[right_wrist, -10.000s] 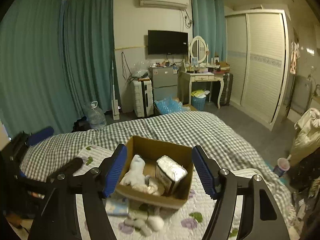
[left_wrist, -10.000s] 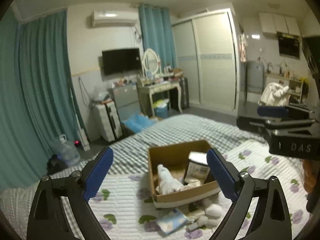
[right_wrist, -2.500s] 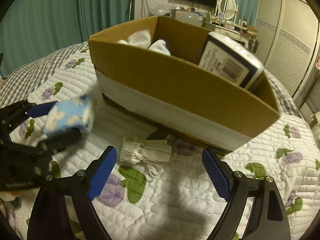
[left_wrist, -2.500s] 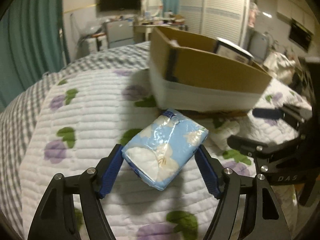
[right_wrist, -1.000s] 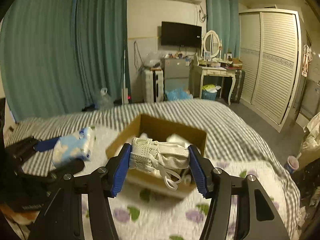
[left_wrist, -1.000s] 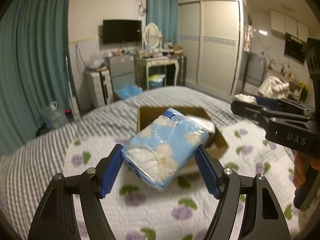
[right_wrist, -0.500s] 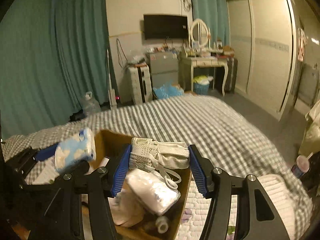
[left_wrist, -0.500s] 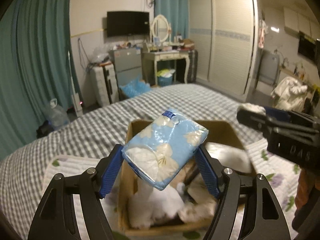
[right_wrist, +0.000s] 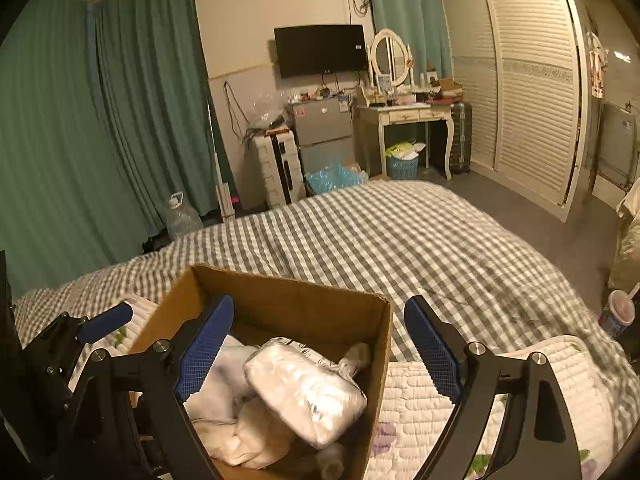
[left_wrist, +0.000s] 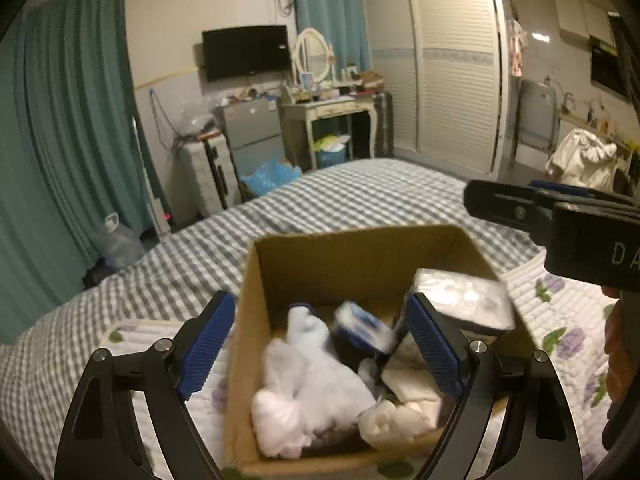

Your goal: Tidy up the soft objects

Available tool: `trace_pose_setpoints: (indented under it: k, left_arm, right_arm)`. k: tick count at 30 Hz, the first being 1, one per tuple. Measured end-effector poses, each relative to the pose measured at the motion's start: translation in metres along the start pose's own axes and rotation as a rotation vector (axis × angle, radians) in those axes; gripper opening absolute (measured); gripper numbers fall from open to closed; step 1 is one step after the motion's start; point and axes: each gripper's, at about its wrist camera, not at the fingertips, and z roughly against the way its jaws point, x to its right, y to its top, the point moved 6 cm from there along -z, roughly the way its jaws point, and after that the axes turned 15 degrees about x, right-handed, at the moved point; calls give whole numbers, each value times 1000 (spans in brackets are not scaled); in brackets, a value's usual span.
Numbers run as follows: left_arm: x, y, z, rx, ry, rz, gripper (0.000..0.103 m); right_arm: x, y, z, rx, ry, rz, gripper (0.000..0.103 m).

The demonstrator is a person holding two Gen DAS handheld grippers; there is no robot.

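Dim bedroom, seen from two wrist cameras above a bed (right_wrist: pixel 420 240) with a grey checked cover. Cardboard box (left_wrist: pixel 320 256) resting on a white quilt (right_wrist: pixel 420 400) printed with purple flowers. Inside the box: white cloth bundles (left_wrist: pixel 304 384), a plastic-wrapped white pack (right_wrist: pixel 304 388), a blurred blue-and-white packet (left_wrist: pixel 360 326). Left hand-held gripper (left_wrist: pixel 320 344) spread wide over the box, gripping nothing. Right hand-held gripper (right_wrist: pixel 316 348) likewise spread wide and empty above the box's far corner. Likely step: release just finished. Best done by lifting straight up, clear of the cardboard rim, to avoid snagging cloth or tipping the box.
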Motion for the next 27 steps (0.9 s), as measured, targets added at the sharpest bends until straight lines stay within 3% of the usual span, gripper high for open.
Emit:
trace_pose_setpoints:
  k: [5,14,16,22,27]
  left_arm:
    - [-10,47,62,92,-7,19,88]
    - [-25,127,212,344,5,28,97]
    - [-30,139,243,394,10,40,97]
    - [-38,145,305,495,17,29,98]
    - [-40,120,315,507,34,-18,98]
  right_arm:
    - [-7,35,56,48,-27,23,88]
    - [-36,111,215,212,-76,95,89]
    - [-44,122,242,237,-80,111,94]
    - [-77,125,308,303,-71,160,102]
    - [-100,96,328,349,-71,198,103]
